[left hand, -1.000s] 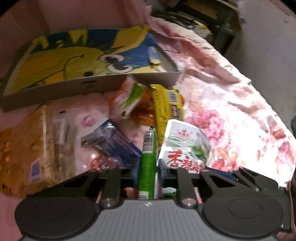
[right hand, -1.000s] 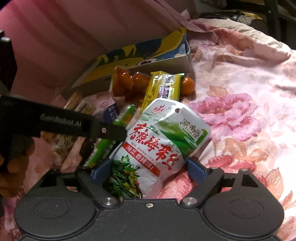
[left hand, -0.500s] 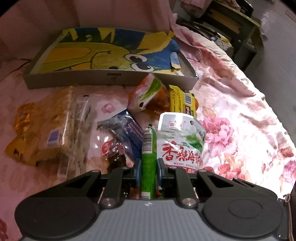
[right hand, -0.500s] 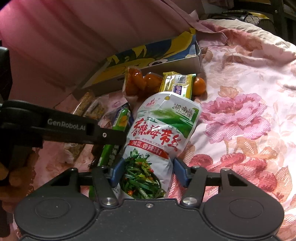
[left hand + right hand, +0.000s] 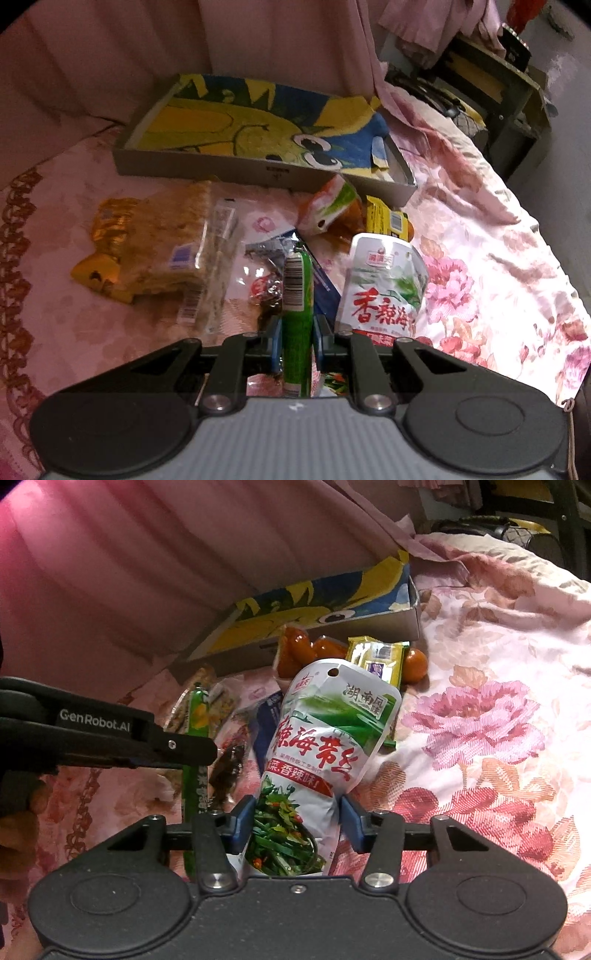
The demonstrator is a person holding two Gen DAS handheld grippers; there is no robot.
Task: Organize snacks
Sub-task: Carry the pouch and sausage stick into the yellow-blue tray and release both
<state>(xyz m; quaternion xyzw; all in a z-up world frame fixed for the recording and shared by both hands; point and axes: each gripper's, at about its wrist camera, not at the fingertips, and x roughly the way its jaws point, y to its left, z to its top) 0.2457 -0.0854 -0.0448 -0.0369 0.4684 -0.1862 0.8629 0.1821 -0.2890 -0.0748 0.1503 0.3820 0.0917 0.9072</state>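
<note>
Snacks are seen scattered on a bed covered by a floral bedspread (image 5: 480, 716), in front of a shallow cardboard box (image 5: 258, 170) lined with a yellow-and-blue cartoon print. The box is taken as landmark.

Left gripper (image 5: 298, 338): jaws are clamped on a green stick pack (image 5: 297, 306), held at its lower part, barcode end pointed toward the box. In the right wrist view the same green stick pack (image 5: 194, 746) is seen beneath the left gripper's black arm.

Right gripper (image 5: 297, 818): jaws are closed against both edges of a white seaweed pouch (image 5: 325, 746) with red characters and a green vegetable picture; the pouch's hang-hole end is pointed toward the box. It is seen also in the left wrist view, just right of the stick pack (image 5: 384, 288).

Just in front of the box, an orange snack bag (image 5: 299, 653) and a yellow packet (image 5: 376, 657) are noted. Further out from the box, toward its left end, a clear cracker pack (image 5: 173, 243) and a gold wrapper (image 5: 103, 236) are noted. A dark blue packet (image 5: 321, 277) lies between the stick pack and the pouch. A pink curtain (image 5: 166, 554) hangs behind the box.
</note>
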